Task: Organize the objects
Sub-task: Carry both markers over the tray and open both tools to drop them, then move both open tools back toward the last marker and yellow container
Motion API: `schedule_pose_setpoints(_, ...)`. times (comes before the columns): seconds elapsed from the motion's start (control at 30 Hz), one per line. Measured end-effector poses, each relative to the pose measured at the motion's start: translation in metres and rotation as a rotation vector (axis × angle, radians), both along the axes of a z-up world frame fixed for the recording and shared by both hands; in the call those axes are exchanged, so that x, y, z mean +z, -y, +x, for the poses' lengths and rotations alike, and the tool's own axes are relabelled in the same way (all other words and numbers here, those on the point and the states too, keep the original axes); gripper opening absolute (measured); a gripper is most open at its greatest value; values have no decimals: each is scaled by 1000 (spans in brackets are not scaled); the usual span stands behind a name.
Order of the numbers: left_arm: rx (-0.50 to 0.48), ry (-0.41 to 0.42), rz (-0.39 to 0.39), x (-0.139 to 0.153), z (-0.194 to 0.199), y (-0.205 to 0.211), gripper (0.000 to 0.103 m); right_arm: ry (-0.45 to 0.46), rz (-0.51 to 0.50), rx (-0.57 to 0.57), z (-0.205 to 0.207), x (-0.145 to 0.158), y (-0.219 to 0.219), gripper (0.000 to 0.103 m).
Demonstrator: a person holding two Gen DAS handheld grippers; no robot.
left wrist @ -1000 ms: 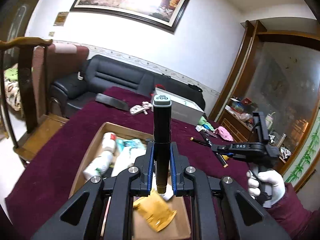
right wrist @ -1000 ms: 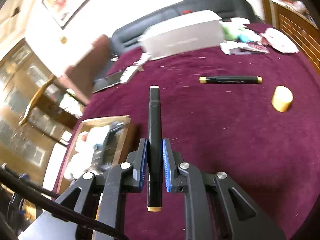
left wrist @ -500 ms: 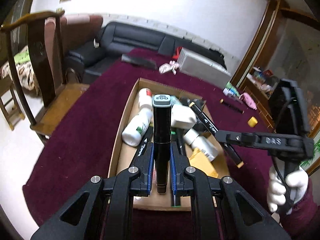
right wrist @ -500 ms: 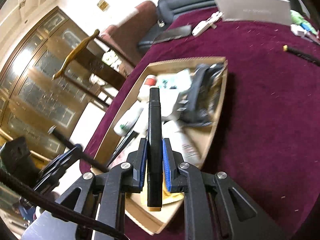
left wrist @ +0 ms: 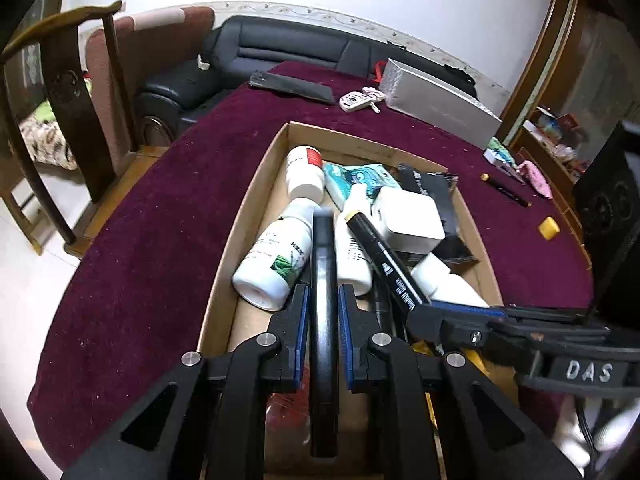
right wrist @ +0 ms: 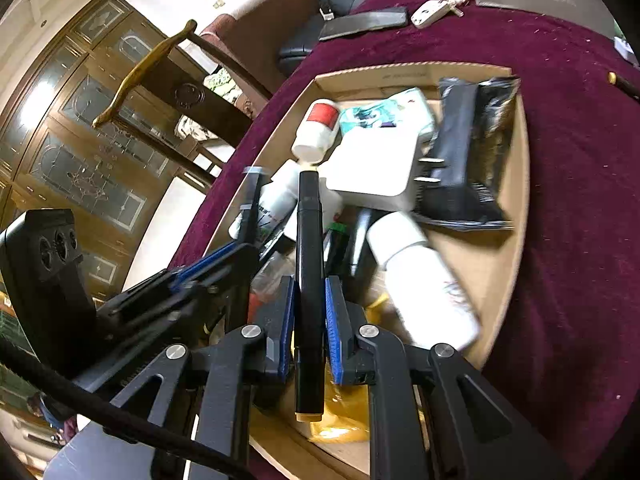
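A shallow cardboard box (left wrist: 256, 184) (right wrist: 516, 208) on the maroon tablecloth holds white bottles (left wrist: 276, 260), a white charger (left wrist: 408, 216) (right wrist: 372, 168), a teal packet and a black pouch (right wrist: 472, 148). My left gripper (left wrist: 323, 300) is over the box with its jaws slightly parted around a black marker (left wrist: 323, 280) that looks blurred; a gap shows on each side. My right gripper (right wrist: 310, 300) is over the box too, with small gaps beside a yellow-capped black marker (right wrist: 309, 280) (left wrist: 380, 256). It shows in the left wrist view (left wrist: 460, 316).
On the cloth beyond the box lie a grey carton (left wrist: 436, 100), a black flat case (left wrist: 292, 86), a key fob (left wrist: 354, 100), another black marker (left wrist: 506, 190) and a yellow cap (left wrist: 548, 227). A wooden chair (left wrist: 60, 92) and black sofa (left wrist: 280, 52) stand past the table's edge.
Both grippers tilted down and moved in over the box, coming close together. The jaws of both have loosened around their markers; the left marker now looks blurred and lower.
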State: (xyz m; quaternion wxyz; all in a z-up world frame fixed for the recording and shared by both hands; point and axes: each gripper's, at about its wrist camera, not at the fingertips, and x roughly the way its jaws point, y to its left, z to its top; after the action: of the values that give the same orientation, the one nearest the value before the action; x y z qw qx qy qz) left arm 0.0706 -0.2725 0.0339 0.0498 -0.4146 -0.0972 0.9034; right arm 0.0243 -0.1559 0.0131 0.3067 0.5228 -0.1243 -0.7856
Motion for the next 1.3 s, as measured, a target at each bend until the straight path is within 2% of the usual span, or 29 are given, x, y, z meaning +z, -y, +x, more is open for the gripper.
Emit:
schedule_pose_setpoints(0.17,21,-63,-73,10,10,-2,12,14,23,25,6,-4,10,14)
schedule_pose_setpoints(0.27,40,-94,-90,19,17,0,14,7,25,17,6,-5,7,14)
schedule_pose_setpoints(0.43,86,-165,-100,36,33,-3,35,-15,-4,7,11,3,-4,20)
schedule_pose_setpoints(0.53,119,-217,-121,50,45,-8,38,0,-78,43,14,3,-6,21)
schedule_pose_setpoints(0.6,145,-257,-168,61,53,-15,43,17,-136,61,18,3,-10,23)
schedule_pose_setpoints(0.63,156,-273,-199,65,57,-19,48,18,-149,62,19,3,-11,24)
schedule_pose_setpoints(0.7,174,-308,-269,74,64,-30,50,9,-149,50,24,4,-12,27)
schedule_pose_setpoints(0.87,171,-363,-381,88,75,-54,52,-75,-122,-9,36,17,-25,28)
schedule_pose_setpoints(0.9,172,-368,-393,89,76,-57,53,-100,-113,-24,39,22,-28,33)
schedule_pose_setpoints(0.97,175,-372,-403,90,76,-62,54,-141,-101,-50,44,28,-33,43)
schedule_pose_setpoints(1.23,194,-348,-437,92,77,-71,54,-271,-10,-109,59,43,-48,44)
schedule_pose_setpoints(1.3,194,-341,-442,91,77,-73,54,-294,19,-119,62,45,-51,47)
